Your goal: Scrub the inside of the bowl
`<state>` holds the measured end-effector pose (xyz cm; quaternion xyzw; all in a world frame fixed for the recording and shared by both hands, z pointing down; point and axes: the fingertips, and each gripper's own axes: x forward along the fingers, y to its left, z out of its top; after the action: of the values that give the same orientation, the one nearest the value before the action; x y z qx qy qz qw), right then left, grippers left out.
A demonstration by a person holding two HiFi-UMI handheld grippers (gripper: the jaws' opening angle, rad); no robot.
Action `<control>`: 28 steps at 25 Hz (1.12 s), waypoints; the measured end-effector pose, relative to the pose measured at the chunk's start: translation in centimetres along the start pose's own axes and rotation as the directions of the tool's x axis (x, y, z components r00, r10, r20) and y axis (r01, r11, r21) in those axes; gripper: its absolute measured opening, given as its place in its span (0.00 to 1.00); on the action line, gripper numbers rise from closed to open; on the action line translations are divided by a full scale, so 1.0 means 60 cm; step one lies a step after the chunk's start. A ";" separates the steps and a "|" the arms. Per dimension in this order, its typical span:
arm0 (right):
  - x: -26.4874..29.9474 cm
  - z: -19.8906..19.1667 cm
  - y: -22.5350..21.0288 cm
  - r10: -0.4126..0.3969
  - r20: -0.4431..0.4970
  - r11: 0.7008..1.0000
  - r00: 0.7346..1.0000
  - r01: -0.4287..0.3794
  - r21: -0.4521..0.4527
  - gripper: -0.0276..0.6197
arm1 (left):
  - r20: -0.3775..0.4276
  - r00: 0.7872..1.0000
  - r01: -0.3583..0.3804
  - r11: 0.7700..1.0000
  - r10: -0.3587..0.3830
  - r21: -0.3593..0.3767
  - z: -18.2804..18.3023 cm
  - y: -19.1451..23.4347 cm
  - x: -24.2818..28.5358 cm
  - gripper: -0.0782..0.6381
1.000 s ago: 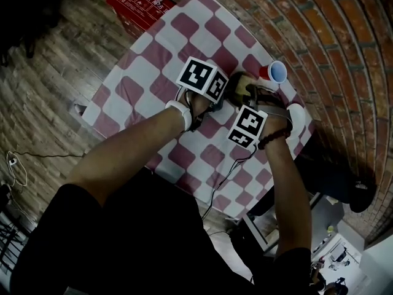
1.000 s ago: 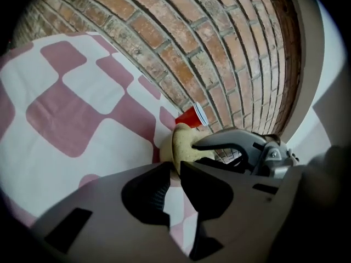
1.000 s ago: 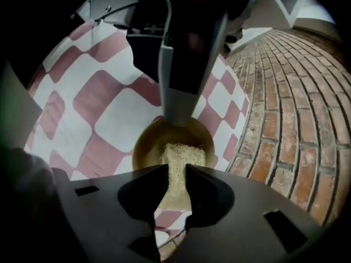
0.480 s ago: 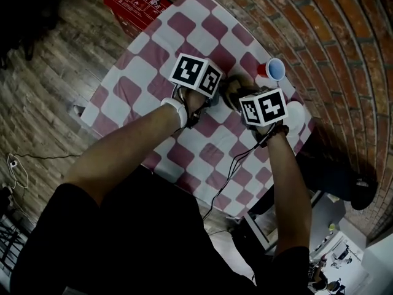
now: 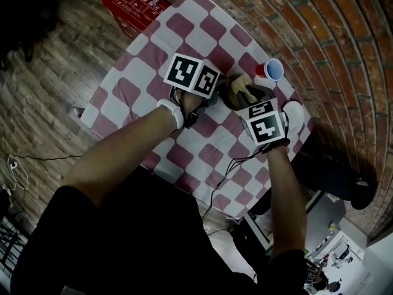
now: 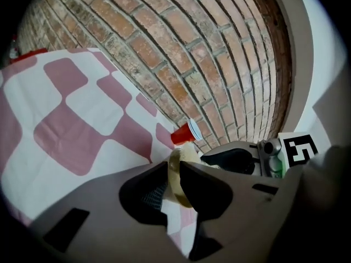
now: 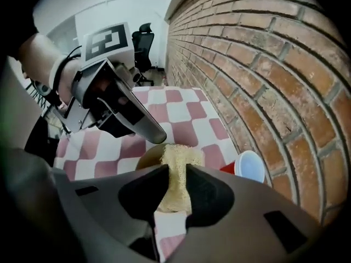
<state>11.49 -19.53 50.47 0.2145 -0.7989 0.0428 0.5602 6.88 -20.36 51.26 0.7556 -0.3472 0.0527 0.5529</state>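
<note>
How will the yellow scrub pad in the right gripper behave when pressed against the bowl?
Probably soft: the scrub pad narrows where the right gripper pinches it. Its coarse, fibrous surface should grip rather than slip. It likely bends against the bowl.

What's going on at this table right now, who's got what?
A person is working with two handheld grippers over a red-and-white checked tablecloth next to a brick wall. The left gripper is clamped on the rim of a tan bowl, steadying it. The right gripper is shut on a beige sponge, with the sponge's free end at the bowl's opening. Whether it presses on the inside cannot be told. A red cup lies on its side nearby, untouched.
</note>
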 end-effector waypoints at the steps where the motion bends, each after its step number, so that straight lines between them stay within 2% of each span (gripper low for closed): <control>1: 0.000 -0.002 0.000 -0.009 -0.009 1.000 1.000 0.008 -0.002 0.21 | -0.008 1.000 -0.015 1.000 0.015 0.010 -0.004 0.004 0.000 0.19; 3: 0.006 -0.010 0.008 -0.010 -0.034 0.999 0.999 0.009 -0.036 0.21 | -0.037 0.999 -0.033 0.999 0.034 0.020 -0.018 0.010 0.002 0.19; 5: 0.018 -0.020 0.024 -0.009 -0.075 0.992 0.997 0.000 -0.126 0.21 | -0.071 0.997 -0.037 0.999 0.039 0.025 -0.035 0.011 0.007 0.19; 8: 0.038 -0.037 0.050 -0.044 -0.151 0.951 0.987 -0.005 -0.308 0.21 | -0.123 0.991 -0.052 0.998 0.055 0.031 -0.057 0.012 0.018 0.19; 10: 0.049 -0.045 0.053 -0.121 -0.183 0.887 0.976 0.024 -0.460 0.21 | -0.124 0.990 -0.067 0.997 0.070 0.035 -0.057 0.012 0.023 0.19; 13: 0.052 -0.048 0.041 -0.267 -0.163 0.741 0.950 0.094 -0.665 0.21 | -0.116 0.990 -0.076 0.996 0.081 0.041 -0.049 0.011 0.027 0.19; 15: 0.046 -0.044 0.027 -0.343 -0.117 0.656 0.932 0.149 -0.740 0.21 | -0.119 0.989 -0.080 0.996 0.085 0.047 -0.047 0.012 0.027 0.19; 17: 0.037 -0.037 0.010 -0.399 -0.066 0.597 0.915 0.204 -0.776 0.21 | -0.121 0.989 -0.081 0.996 0.086 0.044 -0.046 0.015 0.026 0.19; 19: 0.027 -0.029 -0.011 -0.440 -0.023 0.568 0.898 0.259 -0.782 0.21 | -0.120 0.989 -0.081 0.996 0.084 0.031 -0.045 0.018 0.025 0.19; 20: 0.021 -0.026 -0.022 -0.453 -0.011 0.572 0.891 0.282 -0.771 0.21 | -0.117 0.990 -0.080 0.996 0.083 0.027 -0.043 0.019 0.024 0.19; 21: 0.015 -0.024 -0.031 -0.456 -0.007 0.594 0.890 0.299 -0.747 0.21 | -0.111 0.991 -0.078 0.997 0.080 0.025 -0.040 0.019 0.023 0.19; 22: 0.010 -0.022 -0.037 -0.443 -0.014 0.641 0.896 0.306 -0.704 0.21 | -0.101 0.992 -0.074 0.997 0.076 0.024 -0.036 0.017 0.022 0.19; 23: 0.007 -0.020 -0.037 -0.408 -0.029 0.710 0.912 0.298 -0.638 0.21 | -0.089 0.993 -0.071 0.997 0.073 0.024 -0.031 0.015 0.020 0.19; 25: 0.009 -0.018 -0.019 -0.285 -0.055 0.860 0.957 0.229 -0.457 0.21 | -0.071 0.995 -0.073 0.997 0.075 0.035 -0.022 0.011 0.014 0.19; 26: 0.012 -0.017 -0.005 -0.217 -0.062 0.910 0.974 0.179 -0.373 0.21 | -0.072 0.994 -0.080 0.996 0.084 0.049 -0.023 0.010 0.012 0.19; 27: 0.017 -0.017 0.011 -0.159 -0.070 0.940 0.985 0.129 -0.316 0.21 | -0.081 0.992 -0.089 0.994 0.094 0.065 -0.027 0.009 0.011 0.19; 28: 0.022 -0.020 0.026 -0.116 -0.083 0.954 0.990 0.087 -0.288 0.21 | -0.095 0.990 -0.094 0.992 0.102 0.078 -0.034 0.008 0.012 0.19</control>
<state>11.55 -18.14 52.40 0.1704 -0.7559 -0.0903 0.6256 7.75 -19.01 52.75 0.7538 -0.3540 0.1298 0.5381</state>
